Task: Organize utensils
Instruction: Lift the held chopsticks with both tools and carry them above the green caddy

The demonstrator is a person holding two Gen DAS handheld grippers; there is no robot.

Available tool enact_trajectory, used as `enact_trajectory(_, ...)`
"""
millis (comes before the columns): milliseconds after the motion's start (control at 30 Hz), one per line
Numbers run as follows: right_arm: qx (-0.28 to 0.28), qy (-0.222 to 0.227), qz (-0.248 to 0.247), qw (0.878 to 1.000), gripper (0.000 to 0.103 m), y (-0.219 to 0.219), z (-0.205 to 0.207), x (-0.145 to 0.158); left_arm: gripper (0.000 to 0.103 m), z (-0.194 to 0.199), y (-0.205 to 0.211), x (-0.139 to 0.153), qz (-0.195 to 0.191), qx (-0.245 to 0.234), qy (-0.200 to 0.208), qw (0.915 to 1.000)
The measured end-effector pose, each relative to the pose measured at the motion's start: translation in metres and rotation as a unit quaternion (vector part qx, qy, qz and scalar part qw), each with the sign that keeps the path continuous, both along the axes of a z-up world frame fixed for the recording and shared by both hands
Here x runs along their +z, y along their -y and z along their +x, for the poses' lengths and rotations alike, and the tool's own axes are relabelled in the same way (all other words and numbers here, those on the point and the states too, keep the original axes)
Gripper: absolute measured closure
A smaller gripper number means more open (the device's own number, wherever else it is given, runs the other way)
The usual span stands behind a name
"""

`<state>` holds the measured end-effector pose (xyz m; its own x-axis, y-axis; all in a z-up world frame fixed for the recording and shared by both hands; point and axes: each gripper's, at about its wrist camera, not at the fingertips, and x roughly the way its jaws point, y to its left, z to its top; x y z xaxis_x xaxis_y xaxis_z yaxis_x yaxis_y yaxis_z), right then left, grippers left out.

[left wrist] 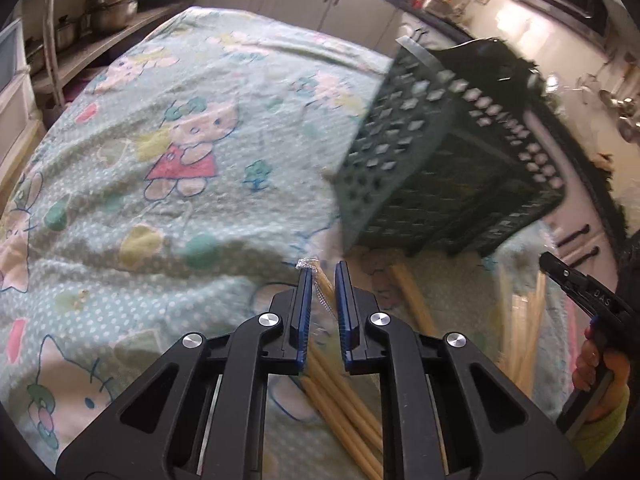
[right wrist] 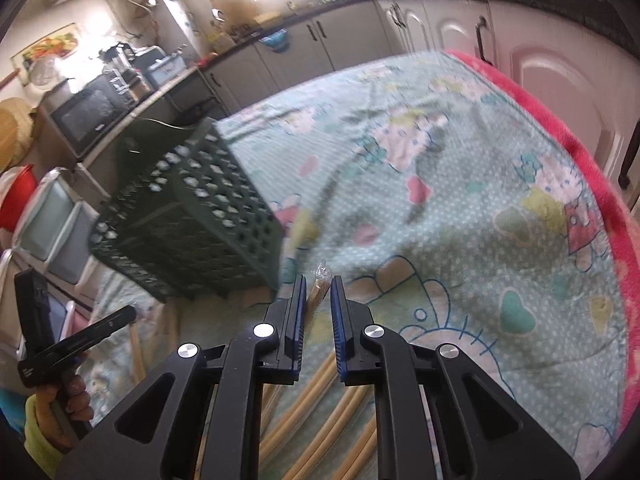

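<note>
My left gripper (left wrist: 323,270) is shut on a thin pair of plastic-wrapped chopsticks (left wrist: 321,286), whose crinkled wrapper tip pokes out past the blue pads. Under it lie several loose pale wooden chopsticks (left wrist: 344,408) on the cloth. My right gripper (right wrist: 318,280) is likewise shut on a wrapped chopstick pair (right wrist: 315,294), held against its left pad, with more loose chopsticks (right wrist: 320,412) below. A dark green perforated basket (left wrist: 440,152) stands just beyond both grippers, at the left in the right wrist view (right wrist: 200,220).
A cartoon-cat tablecloth (left wrist: 180,140) covers the table, with a pink edge (right wrist: 580,152) on the right. Kitchen cabinets (right wrist: 540,60), a microwave (right wrist: 88,116) and pots (left wrist: 112,8) surround it. A hand (right wrist: 68,396) holds the other gripper at each view's side.
</note>
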<state>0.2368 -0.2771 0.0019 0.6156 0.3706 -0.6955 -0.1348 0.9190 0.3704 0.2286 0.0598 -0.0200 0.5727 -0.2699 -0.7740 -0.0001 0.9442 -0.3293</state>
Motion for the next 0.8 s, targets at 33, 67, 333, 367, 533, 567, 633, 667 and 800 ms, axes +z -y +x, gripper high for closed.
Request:
enact_trajectory(33,0.003,0.006,0.001,1.000,0.091,-0.001,-0.003,0.005,0.096,-0.005,0.003,0.007,-0.001,-0.006,0.009,0.9999)
enact_trajectory(67,0.009,0.016,0.003,1.000,0.092,-0.002,-0.008,0.012,0.096,-0.008,0.005,0.012,0.000,-0.011,0.016,0.9998)
enact_trajectory(333,0.051,0.085,0.003,0.995,0.094,-0.015,-0.043,0.063,0.099,-0.031,0.023,0.072,-0.015,-0.045,0.093,0.9945)
enact_trajectory(367,0.057,0.097,0.002,0.994,0.094,-0.018,-0.050,0.072,0.099,-0.035,0.025,0.079,-0.014,-0.047,0.102,0.9935)
enact_trajectory(533,0.072,0.142,-0.003,0.987,0.096,-0.028,-0.068,0.100,0.100,-0.050,0.037,0.113,-0.004,-0.053,0.153,0.9868)
enact_trajectory(567,0.074,0.153,-0.004,0.985,0.097,-0.030,-0.073,0.106,0.100,-0.052,0.037,0.118,-0.002,-0.053,0.159,0.9858)
enact_trajectory(633,0.077,0.171,-0.006,0.982,0.097,-0.033,-0.080,0.117,0.100,-0.056,0.040,0.129,-0.003,-0.056,0.171,0.9837)
enact_trajectory(667,0.080,0.183,-0.008,0.980,0.097,-0.035,-0.084,0.124,0.100,-0.058,0.041,0.135,-0.003,-0.057,0.177,0.9826)
enact_trajectory(800,0.084,0.210,-0.007,0.974,0.097,-0.041,-0.091,0.143,0.100,-0.060,0.040,0.153,-0.004,-0.059,0.197,0.9786)
